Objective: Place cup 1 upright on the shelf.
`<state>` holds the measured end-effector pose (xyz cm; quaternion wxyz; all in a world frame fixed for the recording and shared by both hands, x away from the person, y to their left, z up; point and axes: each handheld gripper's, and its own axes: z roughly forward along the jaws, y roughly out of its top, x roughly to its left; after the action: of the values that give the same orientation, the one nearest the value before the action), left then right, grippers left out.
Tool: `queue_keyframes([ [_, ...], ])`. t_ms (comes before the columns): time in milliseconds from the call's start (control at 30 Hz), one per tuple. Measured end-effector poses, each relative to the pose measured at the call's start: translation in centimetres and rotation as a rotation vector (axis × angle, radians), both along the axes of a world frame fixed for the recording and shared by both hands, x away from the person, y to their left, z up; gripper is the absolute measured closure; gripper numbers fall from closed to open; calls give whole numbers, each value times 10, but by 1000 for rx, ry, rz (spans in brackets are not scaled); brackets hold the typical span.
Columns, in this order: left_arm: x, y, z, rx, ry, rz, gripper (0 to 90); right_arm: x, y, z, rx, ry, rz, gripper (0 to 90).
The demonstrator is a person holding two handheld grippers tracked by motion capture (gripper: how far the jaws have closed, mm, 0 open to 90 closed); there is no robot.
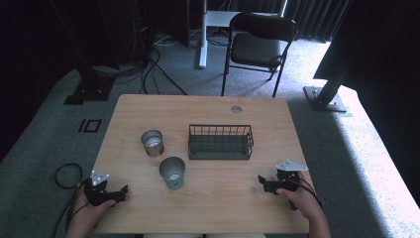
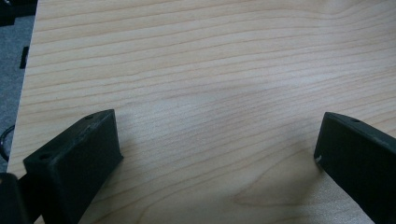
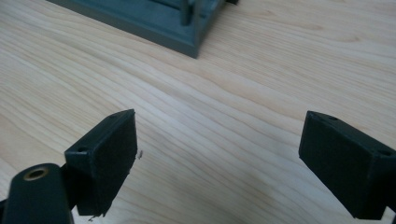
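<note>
the left gripper (image 1: 119, 193) rests at the near left corner of the wooden table (image 1: 208, 109), held by the person's left hand (image 1: 91, 208), and its two black jaws are spread wide with nothing between them – in the left gripper view there is just bare wood grain between the left gripper (image 2: 217, 144) jaws. the right gripper (image 1: 263, 182) is at the near right side of the table, held by the right hand (image 1: 302, 198), and its jaws are also spread apart and hold nothing. in the right gripper view the right gripper (image 3: 219, 144) points over the wood toward a corner of the dark wire basket (image 3: 154, 23), which lies well apart from the jaws. seen from above, the basket (image 1: 220, 142) stands in the middle of the table. two metal cups stand to its left: the nearer cup (image 1: 172, 172) is upright in front of the basket's left end, between the two grippers but closer to the left one, and the farther cup (image 1: 152, 143) stands just beside the basket's left end – the two cups are near each other but not touching. behind the table, on the grey carpet, a black folding chair (image 1: 257, 47) stands
</note>
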<state>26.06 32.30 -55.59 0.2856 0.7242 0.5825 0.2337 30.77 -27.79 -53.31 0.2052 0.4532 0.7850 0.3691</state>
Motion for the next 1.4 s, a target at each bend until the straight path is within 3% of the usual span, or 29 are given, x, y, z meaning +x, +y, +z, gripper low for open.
queue_keyframes([
  [1400, 0, 0, 0, -2, -1, 1, 8, 6, 74, 8, 66, -20, 213, 113],
])
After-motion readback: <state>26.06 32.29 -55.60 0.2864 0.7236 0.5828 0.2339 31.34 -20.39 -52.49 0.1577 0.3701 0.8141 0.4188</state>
